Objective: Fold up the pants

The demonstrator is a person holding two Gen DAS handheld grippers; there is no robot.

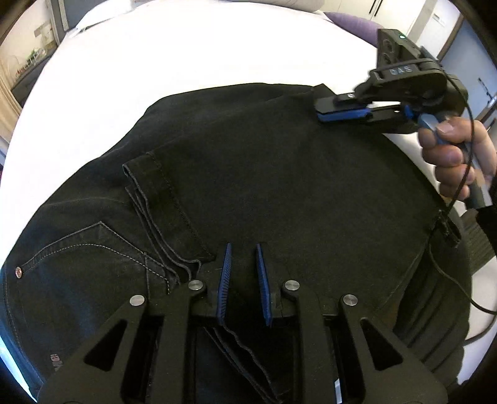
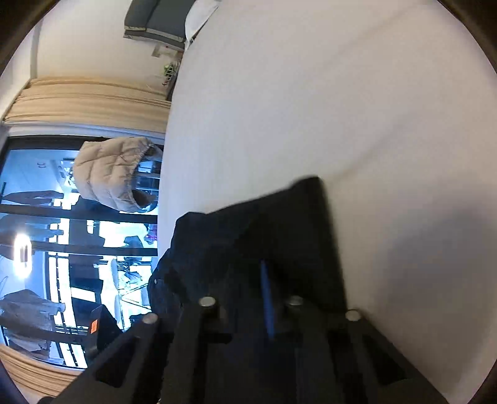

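Observation:
Black pants (image 1: 248,174) lie folded on a white bed (image 1: 186,56), leg hems (image 1: 155,192) lying over the seat and pocket. My left gripper (image 1: 243,248) hovers just above the near fold, blue pads apart, nothing between them. My right gripper (image 1: 323,115) is at the far right corner of the pants, turned on its side, jaws closed on the fabric edge. In the right wrist view the pants (image 2: 279,223) fill the space between the fingers, one blue pad (image 2: 267,295) showing.
The white bed (image 2: 310,93) extends all around the pants. A purple cushion (image 1: 351,21) lies at the far edge. A beige jacket (image 2: 111,174) hangs by a window beyond the bed. A cable (image 1: 459,192) hangs from the right gripper.

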